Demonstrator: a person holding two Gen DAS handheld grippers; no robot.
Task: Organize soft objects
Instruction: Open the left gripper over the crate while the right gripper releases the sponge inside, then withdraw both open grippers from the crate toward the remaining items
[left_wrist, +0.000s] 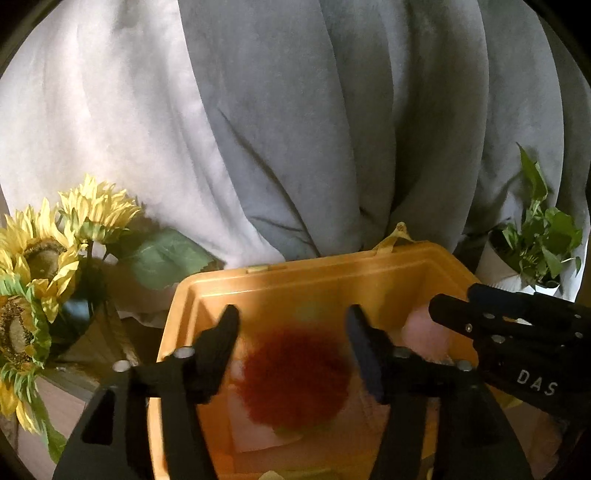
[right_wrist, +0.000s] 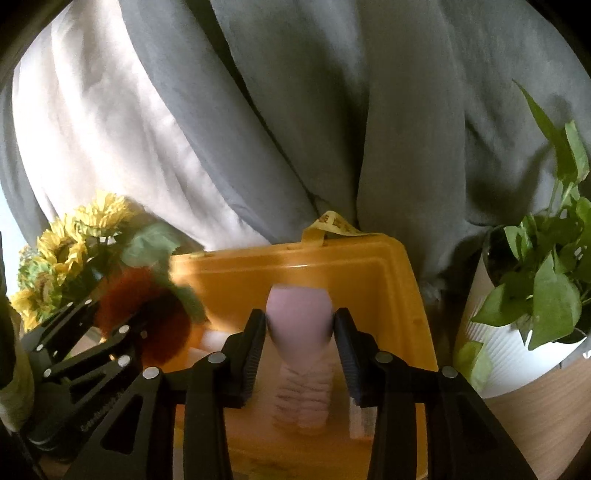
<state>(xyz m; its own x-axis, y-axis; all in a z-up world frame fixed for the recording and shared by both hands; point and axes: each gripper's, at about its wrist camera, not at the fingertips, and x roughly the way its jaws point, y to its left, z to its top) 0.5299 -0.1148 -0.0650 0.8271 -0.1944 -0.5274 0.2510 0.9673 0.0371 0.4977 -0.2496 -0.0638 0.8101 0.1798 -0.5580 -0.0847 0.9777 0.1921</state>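
An orange plastic bin stands in front of me; it also shows in the right wrist view. My left gripper is open over the bin. A fuzzy red soft toy is blurred between and below its fingers, apart from them. In the right wrist view the red toy shows beside the left gripper. My right gripper is over the bin with its pads at the sides of a pink soft toy. That pink toy shows at the bin's right in the left wrist view.
Grey and white curtains hang behind the bin. Yellow sunflowers stand at the left. A potted green plant in a white ribbed pot stands on a wooden surface at the right. A yellow strap sits on the bin's far rim.
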